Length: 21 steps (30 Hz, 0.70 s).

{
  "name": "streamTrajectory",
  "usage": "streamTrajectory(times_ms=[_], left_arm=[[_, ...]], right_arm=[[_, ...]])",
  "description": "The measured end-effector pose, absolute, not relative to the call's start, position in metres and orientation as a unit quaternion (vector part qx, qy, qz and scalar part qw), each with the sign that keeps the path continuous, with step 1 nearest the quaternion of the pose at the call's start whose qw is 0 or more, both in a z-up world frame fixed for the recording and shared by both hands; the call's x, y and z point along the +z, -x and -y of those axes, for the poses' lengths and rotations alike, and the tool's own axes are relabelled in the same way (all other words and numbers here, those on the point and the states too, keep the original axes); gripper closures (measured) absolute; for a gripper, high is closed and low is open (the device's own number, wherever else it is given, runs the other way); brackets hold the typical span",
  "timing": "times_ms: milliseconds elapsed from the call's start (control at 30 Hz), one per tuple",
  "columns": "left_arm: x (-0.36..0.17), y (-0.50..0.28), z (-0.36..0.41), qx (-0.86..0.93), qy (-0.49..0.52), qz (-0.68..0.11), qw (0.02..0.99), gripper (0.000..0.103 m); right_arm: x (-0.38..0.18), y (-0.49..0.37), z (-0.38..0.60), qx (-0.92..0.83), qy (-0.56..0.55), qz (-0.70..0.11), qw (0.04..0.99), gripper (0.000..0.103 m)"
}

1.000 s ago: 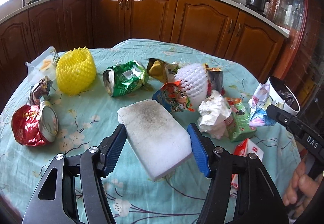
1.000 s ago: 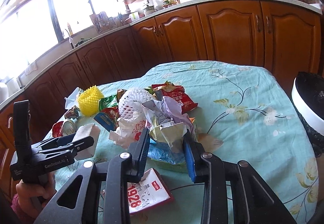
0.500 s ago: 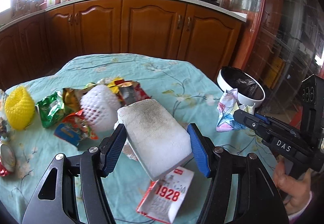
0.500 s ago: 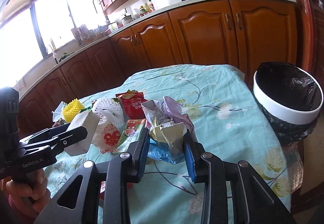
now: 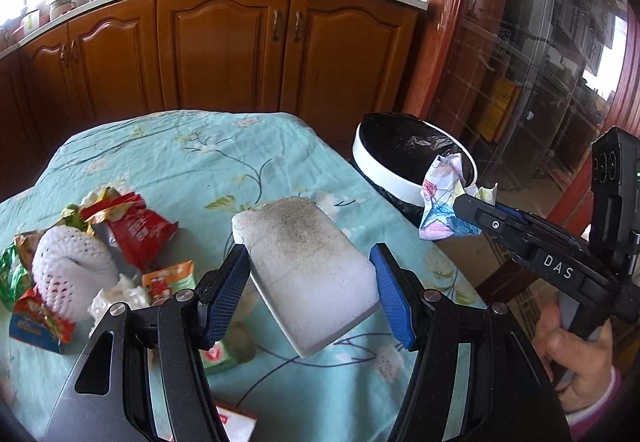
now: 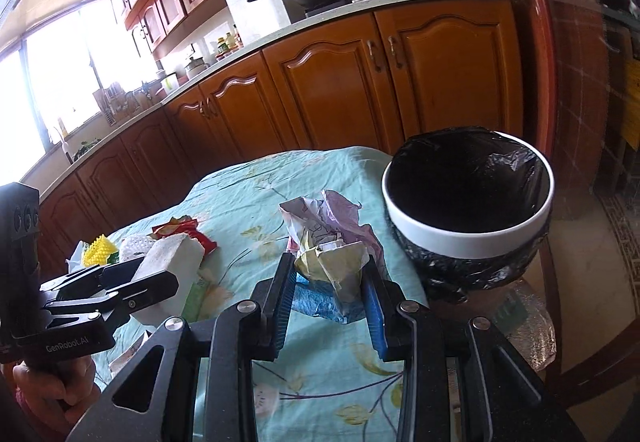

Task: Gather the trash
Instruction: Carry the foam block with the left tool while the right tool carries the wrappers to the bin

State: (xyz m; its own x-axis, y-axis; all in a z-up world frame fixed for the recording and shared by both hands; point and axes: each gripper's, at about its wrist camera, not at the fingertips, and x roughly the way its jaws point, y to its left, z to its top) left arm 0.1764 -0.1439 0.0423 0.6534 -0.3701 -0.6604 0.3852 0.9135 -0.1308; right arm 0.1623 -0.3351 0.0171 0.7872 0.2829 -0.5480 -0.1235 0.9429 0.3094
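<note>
Moved: both grippers now nearer the bin [image 6: 468, 238]
Left gripper [image 5: 310, 282]: fingers pinching sponge [image 5: 308, 266], beside bin
Right gripper [image 6: 330, 282]: fingers pinching crumpled paper [image 6: 328, 242], beside bin

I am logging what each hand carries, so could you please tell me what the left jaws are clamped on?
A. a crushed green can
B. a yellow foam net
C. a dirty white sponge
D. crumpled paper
C: the dirty white sponge sits clamped in the left gripper, while the right gripper holds the crumpled paper.
</note>
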Motion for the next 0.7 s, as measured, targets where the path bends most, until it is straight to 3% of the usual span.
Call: streamTrajectory(times_ms=[700], left_arm=[[0.070, -0.261, 0.270, -0.277, -0.044, -0.361, 0.890, 0.041]], right_arm=[[0.024, -0.225, 0.450, 0.038, -0.165, -0.309, 0.936, 0.070]])
